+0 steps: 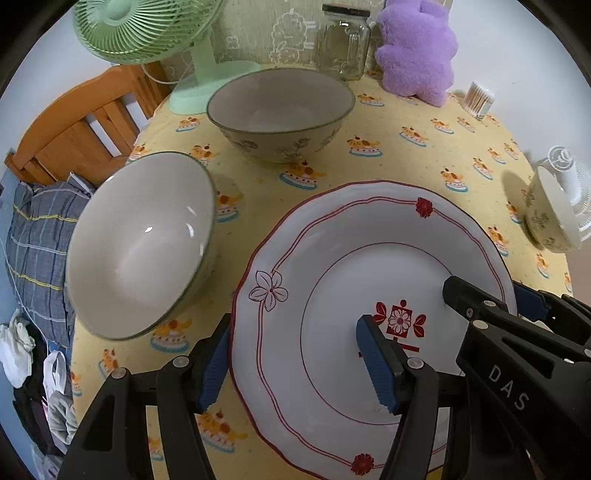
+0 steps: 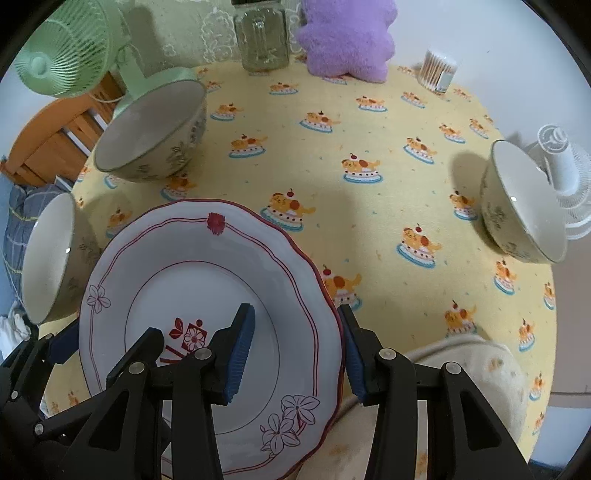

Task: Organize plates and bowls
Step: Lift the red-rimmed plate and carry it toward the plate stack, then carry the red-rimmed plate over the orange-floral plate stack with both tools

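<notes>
A white plate with red trim (image 1: 332, 258) (image 2: 177, 258) lies at the near edge of the table. My left gripper (image 1: 295, 365) is open and straddles the plate's left rim, one finger outside, one over the plate. My right gripper (image 2: 295, 354) is open and straddles its right rim; it also shows in the left wrist view (image 1: 491, 306). A grey bowl (image 1: 144, 243) (image 2: 48, 258) sits left of the plate. A second bowl (image 1: 280, 110) (image 2: 151, 129) stands behind it. A small bowl (image 1: 550, 218) (image 2: 524, 203) sits at the right edge.
A green fan (image 1: 147, 33), a glass jar (image 1: 343, 40), a purple plush toy (image 1: 417, 48) and a cotton swab box (image 2: 439, 70) line the table's back. A white fan (image 2: 561, 177) stands by the small bowl. A cream object (image 2: 443, 406) lies near right. A wooden chair (image 1: 74, 125) stands left.
</notes>
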Available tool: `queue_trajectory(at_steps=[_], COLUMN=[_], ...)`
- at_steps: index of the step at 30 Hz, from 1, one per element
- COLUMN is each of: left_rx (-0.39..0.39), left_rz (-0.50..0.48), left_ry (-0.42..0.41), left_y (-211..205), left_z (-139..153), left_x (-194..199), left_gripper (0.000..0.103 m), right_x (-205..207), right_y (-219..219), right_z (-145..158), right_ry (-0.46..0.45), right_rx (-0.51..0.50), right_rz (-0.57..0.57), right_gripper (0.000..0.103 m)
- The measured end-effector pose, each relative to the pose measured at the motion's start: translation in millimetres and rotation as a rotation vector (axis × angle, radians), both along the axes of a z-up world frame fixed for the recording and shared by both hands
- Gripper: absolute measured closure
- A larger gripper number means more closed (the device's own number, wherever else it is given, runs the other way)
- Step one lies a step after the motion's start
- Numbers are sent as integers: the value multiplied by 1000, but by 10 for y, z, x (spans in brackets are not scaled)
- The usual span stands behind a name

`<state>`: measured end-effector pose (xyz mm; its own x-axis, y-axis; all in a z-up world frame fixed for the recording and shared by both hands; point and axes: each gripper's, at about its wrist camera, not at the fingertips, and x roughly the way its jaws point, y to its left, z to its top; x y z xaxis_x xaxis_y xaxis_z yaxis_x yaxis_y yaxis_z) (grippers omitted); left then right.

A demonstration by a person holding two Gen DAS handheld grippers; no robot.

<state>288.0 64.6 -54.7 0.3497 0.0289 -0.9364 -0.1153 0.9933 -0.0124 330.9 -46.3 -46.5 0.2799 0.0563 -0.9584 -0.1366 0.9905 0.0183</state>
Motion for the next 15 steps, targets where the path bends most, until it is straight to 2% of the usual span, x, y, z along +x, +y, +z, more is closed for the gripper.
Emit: queue_trajectory(at_steps=[13,15], left_rx=[-27,-23], left_rz=[-121,-151], left_ry=[-38,-48], left_y=[-25,-55], left_z=[296,336], left_x=[-482,-568], left_gripper=[37,37], right_x=[-670,-780], right_y=[-6,-22], right_z=[427,455], right_ry=[-50,-51], right_rx=[-34,-31], right_rz=[-102,-127], right_gripper=[52,49])
